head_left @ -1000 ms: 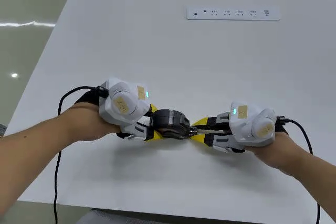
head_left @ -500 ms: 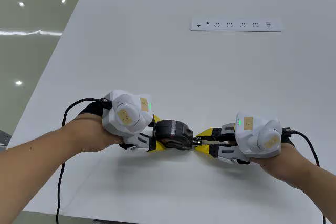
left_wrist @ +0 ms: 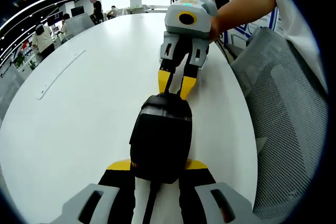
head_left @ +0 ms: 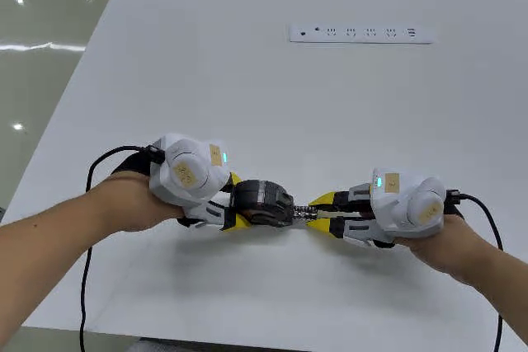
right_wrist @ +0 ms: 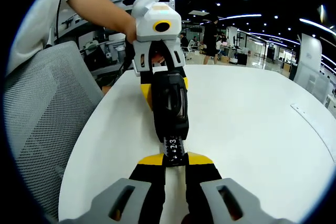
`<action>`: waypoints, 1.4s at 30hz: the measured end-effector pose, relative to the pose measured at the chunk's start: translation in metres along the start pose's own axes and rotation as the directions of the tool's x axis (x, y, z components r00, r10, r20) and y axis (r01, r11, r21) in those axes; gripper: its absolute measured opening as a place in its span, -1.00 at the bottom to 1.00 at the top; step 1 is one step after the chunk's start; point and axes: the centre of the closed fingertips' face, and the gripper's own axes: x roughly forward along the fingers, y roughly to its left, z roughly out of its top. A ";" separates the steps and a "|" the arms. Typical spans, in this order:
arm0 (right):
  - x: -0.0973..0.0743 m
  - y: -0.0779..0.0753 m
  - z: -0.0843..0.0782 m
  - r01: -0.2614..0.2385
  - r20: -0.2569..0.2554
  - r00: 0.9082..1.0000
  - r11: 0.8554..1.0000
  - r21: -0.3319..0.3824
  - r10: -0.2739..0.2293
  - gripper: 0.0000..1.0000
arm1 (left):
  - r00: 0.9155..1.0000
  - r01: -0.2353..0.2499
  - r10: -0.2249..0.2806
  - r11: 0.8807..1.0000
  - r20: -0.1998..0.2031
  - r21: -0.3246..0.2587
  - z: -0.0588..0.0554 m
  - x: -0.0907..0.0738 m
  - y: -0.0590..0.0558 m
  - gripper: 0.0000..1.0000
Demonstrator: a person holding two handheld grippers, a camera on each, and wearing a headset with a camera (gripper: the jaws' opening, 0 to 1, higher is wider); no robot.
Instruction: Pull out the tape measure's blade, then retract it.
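Observation:
A black tape measure (head_left: pixel 261 203) lies low over the white table (head_left: pixel 247 80), near its front edge. My left gripper (head_left: pixel 233 216) is shut on its case (left_wrist: pixel 160 136), whose back half sits between the yellow-tipped jaws. A short length of blade (right_wrist: pixel 173 149) with printed numbers sticks out of the case (right_wrist: pixel 170 100) toward my right gripper (right_wrist: pixel 174 159). That gripper (head_left: pixel 318 215) is shut on the blade's end, a finger's width from the case mouth. In the left gripper view the right gripper (left_wrist: pixel 175 83) faces me just beyond the case.
A white power strip (head_left: pixel 361 34) lies flat at the far side of the table. Cables trail from both grippers over the front edge (head_left: pixel 107 162). A grey mesh chair (right_wrist: pixel 42 108) stands beside the table, and people move about in the room behind.
The grippers have drawn slightly apart, so a little more blade shows between the case and my right gripper. The head camera has shifted.

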 end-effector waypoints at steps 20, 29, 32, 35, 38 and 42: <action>-0.017 -0.002 -0.009 0.004 -0.016 1.000 1.000 0.015 -0.004 -0.82 | 1.000 -0.001 0.001 1.000 0.000 -0.018 0.000 0.001 -0.001 -0.43; -0.026 -0.002 -0.013 0.008 -0.028 1.000 1.000 0.018 -0.007 -0.82 | 1.000 -0.002 0.002 1.000 0.003 -0.020 0.001 0.001 -0.002 -0.43; -0.029 -0.003 -0.014 0.010 -0.032 0.999 1.000 0.016 -0.009 -0.82 | 1.000 -0.003 0.003 1.000 0.003 -0.022 0.001 0.000 -0.002 -0.43; -0.032 -0.003 -0.015 0.014 -0.035 0.999 1.000 0.017 -0.013 -0.82 | 1.000 -0.003 0.003 1.000 0.003 -0.022 0.001 0.001 -0.002 -0.43; -0.035 -0.003 -0.016 0.019 -0.038 0.999 1.000 0.013 -0.019 -0.82 | 1.000 -0.003 0.003 1.000 0.001 -0.027 0.001 0.001 -0.002 -0.43; -0.039 -0.004 -0.019 0.026 -0.040 0.999 0.999 0.021 -0.025 -0.82 | 1.000 -0.004 0.004 1.000 0.001 -0.026 0.000 0.000 -0.002 -0.43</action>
